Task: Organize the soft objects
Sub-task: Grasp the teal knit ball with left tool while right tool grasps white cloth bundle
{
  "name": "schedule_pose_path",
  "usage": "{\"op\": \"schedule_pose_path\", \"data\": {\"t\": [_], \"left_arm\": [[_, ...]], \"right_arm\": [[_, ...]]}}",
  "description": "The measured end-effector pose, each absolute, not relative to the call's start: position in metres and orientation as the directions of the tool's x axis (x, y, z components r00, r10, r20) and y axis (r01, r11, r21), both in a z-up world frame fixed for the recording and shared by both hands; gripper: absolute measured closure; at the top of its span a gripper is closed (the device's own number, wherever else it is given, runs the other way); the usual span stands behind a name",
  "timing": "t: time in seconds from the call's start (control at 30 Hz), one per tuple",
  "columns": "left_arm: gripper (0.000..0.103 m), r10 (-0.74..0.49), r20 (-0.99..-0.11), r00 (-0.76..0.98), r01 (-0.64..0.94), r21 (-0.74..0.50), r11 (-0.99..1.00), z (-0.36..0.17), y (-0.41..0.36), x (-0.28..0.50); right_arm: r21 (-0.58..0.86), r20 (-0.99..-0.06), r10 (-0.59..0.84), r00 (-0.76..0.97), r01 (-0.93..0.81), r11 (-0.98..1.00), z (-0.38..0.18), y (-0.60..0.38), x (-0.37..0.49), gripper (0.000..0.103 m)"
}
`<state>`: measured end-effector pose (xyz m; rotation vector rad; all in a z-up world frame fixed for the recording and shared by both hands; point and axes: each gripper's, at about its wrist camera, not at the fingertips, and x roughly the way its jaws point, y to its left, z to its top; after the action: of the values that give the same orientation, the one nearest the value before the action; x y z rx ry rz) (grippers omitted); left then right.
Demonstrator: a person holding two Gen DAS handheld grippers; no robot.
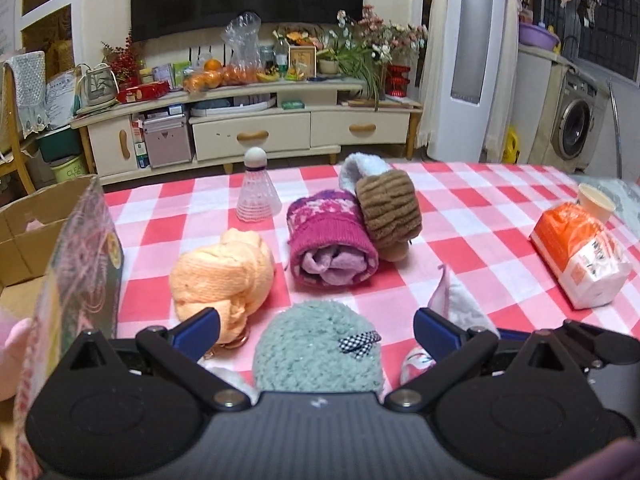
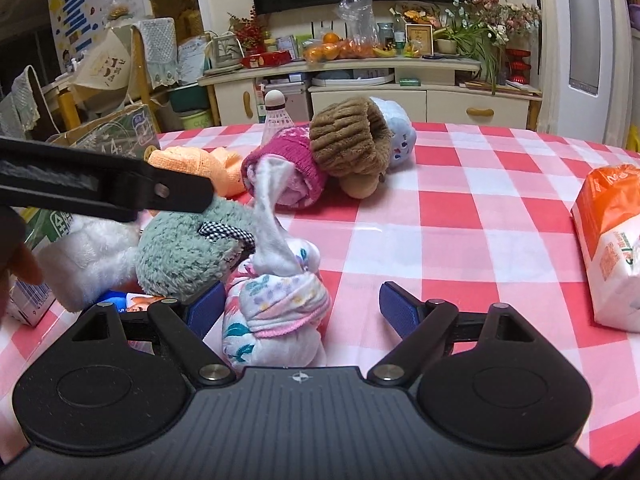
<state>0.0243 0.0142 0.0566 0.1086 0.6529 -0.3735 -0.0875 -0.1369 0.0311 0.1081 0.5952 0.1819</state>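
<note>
Two grippers work a crowded near-left corner of the checked table (image 2: 460, 216), with open cloth to the right; a cardboard box (image 1: 24, 232) walls the left edge; left gripper (image 1: 316, 326) spread wide around the green fuzzy sock (image 1: 316, 348); right gripper (image 2: 300, 300) spread around the floral sock bundle (image 2: 276, 300); beyond lie rolled socks (image 1: 332, 236) and a shuttlecock (image 1: 256, 188).

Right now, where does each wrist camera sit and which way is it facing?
Left wrist: sits behind the open left gripper, low over the table, facing the TV stand; green plush between its fingers.
Right wrist: behind the open right gripper, same heading; floral bundle between its fingers, left gripper crossing at left.
Shared: green plush, brown roll, shuttlecock.
</note>
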Motion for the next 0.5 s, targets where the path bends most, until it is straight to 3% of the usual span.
{"op": "schedule_pose_path", "data": {"t": [0.23, 0.5], "left_arm": [[0.002, -0.267, -0.664, 0.699, 0.377, 0.024, 0.926, 0.042, 0.001, 0.039], [0.019, -0.223, -0.705, 0.674, 0.360, 0.050, 0.932, 0.030, -0.003, 0.049]], "right_arm": [[0.175, -0.556, 0.225, 0.800, -0.151, 0.973, 0.029, -0.142, -0.084, 0.000], [0.185, -0.565, 0.238, 0.790, -0.159, 0.970, 0.028, -0.142, -0.079, 0.000]]}}
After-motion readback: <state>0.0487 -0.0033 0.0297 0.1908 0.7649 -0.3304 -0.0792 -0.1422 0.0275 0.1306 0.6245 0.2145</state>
